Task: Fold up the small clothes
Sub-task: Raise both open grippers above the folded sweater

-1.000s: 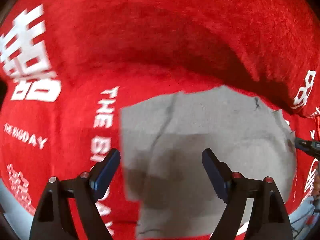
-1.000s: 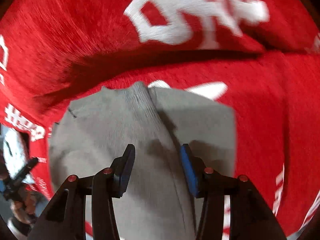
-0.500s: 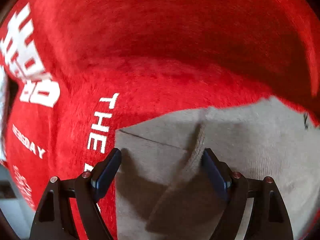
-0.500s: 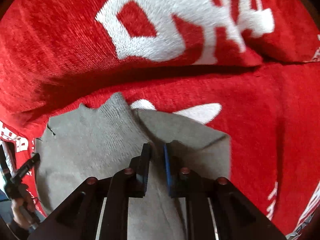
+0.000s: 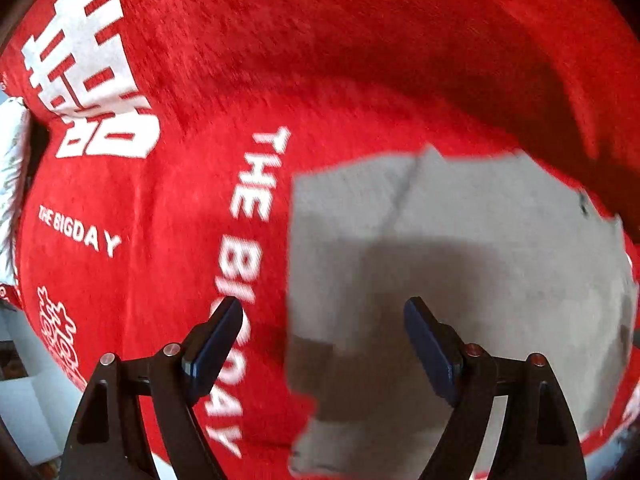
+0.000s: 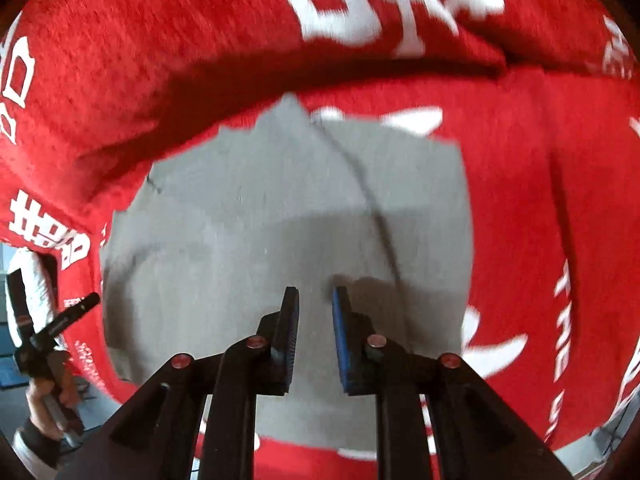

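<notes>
A small grey garment [image 5: 460,240] lies flat on a red cloth [image 5: 280,60] with white lettering. My left gripper [image 5: 324,320] hangs open and wide over the garment's left edge, with nothing between its pads. In the right wrist view the grey garment [image 6: 280,208] fills the middle, with a dark seam line curving down its right half. My right gripper [image 6: 316,308] is over its near part. Its jaws are opening, a narrow gap shows between the pads, and no cloth is pinched in it. The left gripper [image 6: 52,332], held by a hand, shows at the far left.
The red cloth [image 6: 200,40] rises in a thick shadowed fold just behind the garment. A white padded thing [image 5: 10,168] sits past the cloth's left edge. Pale floor and a box [image 5: 24,400] show at the lower left.
The right jaws went from half open to pinched on a raised ridge of the grey garment, then parted slightly; the ridge now lies flat. The left gripper dipped to the garment, then drew back.
</notes>
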Demonstrator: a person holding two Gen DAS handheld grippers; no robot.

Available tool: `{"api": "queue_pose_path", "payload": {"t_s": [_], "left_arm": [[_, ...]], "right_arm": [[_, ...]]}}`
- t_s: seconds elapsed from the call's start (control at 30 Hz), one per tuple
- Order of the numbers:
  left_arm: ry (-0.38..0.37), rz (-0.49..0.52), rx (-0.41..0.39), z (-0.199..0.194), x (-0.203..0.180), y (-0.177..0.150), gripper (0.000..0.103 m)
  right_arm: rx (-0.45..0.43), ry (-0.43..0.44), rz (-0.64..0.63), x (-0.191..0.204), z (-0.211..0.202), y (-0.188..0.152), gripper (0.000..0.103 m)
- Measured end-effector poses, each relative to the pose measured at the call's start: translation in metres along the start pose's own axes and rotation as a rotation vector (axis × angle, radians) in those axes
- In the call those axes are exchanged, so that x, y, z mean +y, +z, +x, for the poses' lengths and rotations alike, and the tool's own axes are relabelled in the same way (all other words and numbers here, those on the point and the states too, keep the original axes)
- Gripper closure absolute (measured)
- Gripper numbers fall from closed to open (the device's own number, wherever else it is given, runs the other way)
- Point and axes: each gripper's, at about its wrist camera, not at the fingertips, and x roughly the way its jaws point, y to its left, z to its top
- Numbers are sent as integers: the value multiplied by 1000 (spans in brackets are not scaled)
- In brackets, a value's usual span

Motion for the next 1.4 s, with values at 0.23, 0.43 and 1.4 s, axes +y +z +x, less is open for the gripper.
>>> {"api": "queue_pose_path", "payload": {"t_s": [0.23,0.43,1.4], "left_arm": [[-53,60,33,-14,-32,-41,19],[-59,74,41,-27,-55,-67,0],[-99,237,49,-16,-5,-88,0]], "right_arm": [[58,23,49,-18,-2,-28,84],[93,42,68,-28,-7,-47,69],[40,102,186,66,12,-138,5]]}}
